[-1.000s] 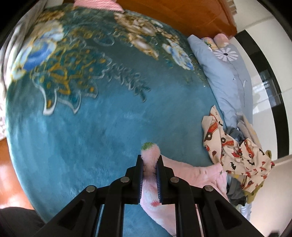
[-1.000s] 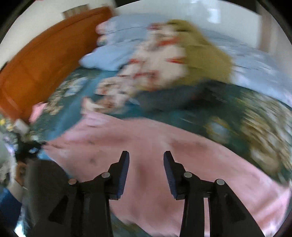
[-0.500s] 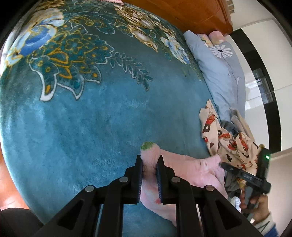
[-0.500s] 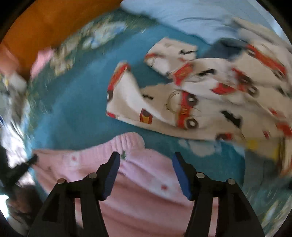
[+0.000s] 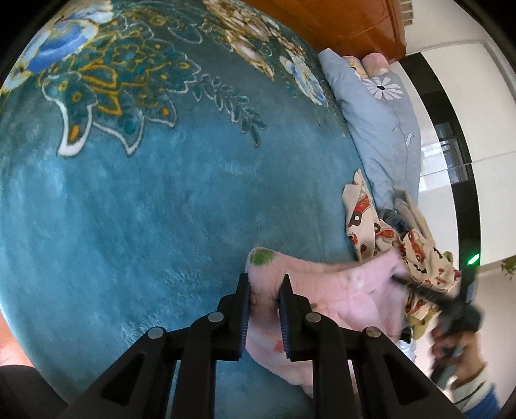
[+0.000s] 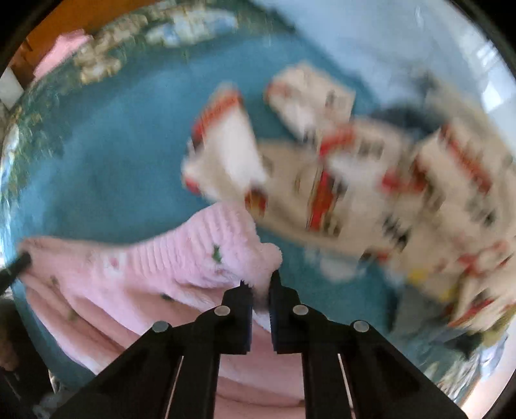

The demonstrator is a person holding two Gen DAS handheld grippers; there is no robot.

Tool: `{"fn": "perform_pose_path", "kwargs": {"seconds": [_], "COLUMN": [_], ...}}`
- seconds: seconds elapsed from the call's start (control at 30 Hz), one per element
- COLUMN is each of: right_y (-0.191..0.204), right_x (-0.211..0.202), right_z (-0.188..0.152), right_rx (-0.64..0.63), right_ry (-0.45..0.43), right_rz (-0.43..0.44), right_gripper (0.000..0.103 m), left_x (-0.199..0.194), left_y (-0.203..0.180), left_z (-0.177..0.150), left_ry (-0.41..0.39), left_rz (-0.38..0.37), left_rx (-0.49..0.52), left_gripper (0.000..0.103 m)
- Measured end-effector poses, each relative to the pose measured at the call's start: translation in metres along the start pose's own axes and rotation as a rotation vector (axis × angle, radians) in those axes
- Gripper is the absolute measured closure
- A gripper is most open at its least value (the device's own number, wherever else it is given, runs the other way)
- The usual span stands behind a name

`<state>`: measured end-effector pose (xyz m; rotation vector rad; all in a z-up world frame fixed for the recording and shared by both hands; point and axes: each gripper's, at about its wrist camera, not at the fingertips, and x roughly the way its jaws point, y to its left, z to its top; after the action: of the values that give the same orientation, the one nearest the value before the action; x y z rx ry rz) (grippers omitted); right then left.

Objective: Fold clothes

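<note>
Pink fuzzy garment (image 5: 338,290) lies on the bed's teal floral blanket (image 5: 161,209), near its lower right part in the left wrist view, stretched between both grippers. Left gripper (image 5: 264,309) has its jaws clamped on one corner of the pink garment, the corner with a green patch sticking up past the fingertips. Right gripper (image 6: 258,309) jaws are closing, nearly together, with a fluffy edge of the same garment (image 6: 145,274) pinched between the pads; ribbed knit section with small green and red marks spreads left of it. In the left wrist view the right gripper (image 5: 451,299) shows blurred at the garment's far end, held by a hand (image 5: 458,348) with a light cuff and blue sleeve; a green light glows on it. Just beyond the pink garment sits a heap of other clothes: cream fabric with red car print (image 6: 354,180), touching or overlapping the pink edge, plus dark grey and olive pieces under it, blurred. Light blue pillow with a daisy print (image 5: 380,129) lies along the blanket's right edge. Orange wooden headboard (image 5: 338,25) behind. Another pink item (image 6: 61,51) near the headboard, too blurred to tell what it is.
</note>
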<state>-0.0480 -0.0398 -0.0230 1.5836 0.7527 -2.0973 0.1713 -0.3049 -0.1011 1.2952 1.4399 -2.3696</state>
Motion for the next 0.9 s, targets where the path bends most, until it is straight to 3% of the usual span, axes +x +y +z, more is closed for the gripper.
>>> {"fn": "perform_pose_path", "kwargs": {"seconds": [0.17, 0.27, 0.33, 0.43, 0.53, 0.7, 0.77, 0.8, 0.83, 0.87, 0.9], "right_y": [0.032, 0.056, 0.077, 0.112, 0.148, 0.170, 0.161, 0.154, 0.144, 0.133, 0.123], "right_x": [-0.061, -0.086, -0.099, -0.101, -0.085, -0.034, -0.024, -0.024, -0.030, -0.035, -0.041], "right_z": [0.048, 0.084, 0.110, 0.142, 0.166, 0.163, 0.159, 0.156, 0.154, 0.152, 0.151], "right_rx": [-0.049, -0.092, -0.110, -0.142, -0.181, -0.165, -0.142, -0.131, -0.114, -0.097, -0.079], "right_ry": [-0.162, -0.253, -0.302, -0.324, -0.297, -0.188, -0.171, -0.174, -0.197, -0.220, -0.242], "right_rz": [-0.054, -0.052, -0.012, 0.016, 0.011, -0.002, 0.010, 0.014, 0.016, 0.018, 0.021], "right_gripper": [0.095, 0.095, 0.095, 0.095, 0.095, 0.095, 0.088, 0.071, 0.046, 0.038, 0.037], "left_x": [-0.047, -0.091, -0.109, -0.118, -0.108, -0.086, -0.083, -0.082, -0.081, -0.080, -0.082], "left_y": [-0.016, -0.017, -0.003, 0.028, 0.056, 0.072, 0.074, 0.075, 0.076, 0.076, 0.076], "left_z": [0.009, 0.026, 0.042, 0.062, 0.074, 0.079, 0.083, 0.086, 0.088, 0.092, 0.094], "left_ry": [-0.183, -0.343, -0.397, -0.415, -0.365, -0.280, -0.249, -0.230, -0.212, -0.194, -0.186], "left_rz": [-0.061, -0.055, -0.020, 0.006, 0.054, 0.126, 0.152, 0.163, 0.175, 0.187, 0.194], "left_rx": [0.033, 0.048, 0.024, -0.078, -0.162, -0.186, -0.193, -0.202, -0.212, -0.223, -0.232], "left_gripper": [0.089, 0.089, 0.089, 0.089, 0.088, 0.087, 0.084, 0.081, 0.076, 0.074, 0.068]}}
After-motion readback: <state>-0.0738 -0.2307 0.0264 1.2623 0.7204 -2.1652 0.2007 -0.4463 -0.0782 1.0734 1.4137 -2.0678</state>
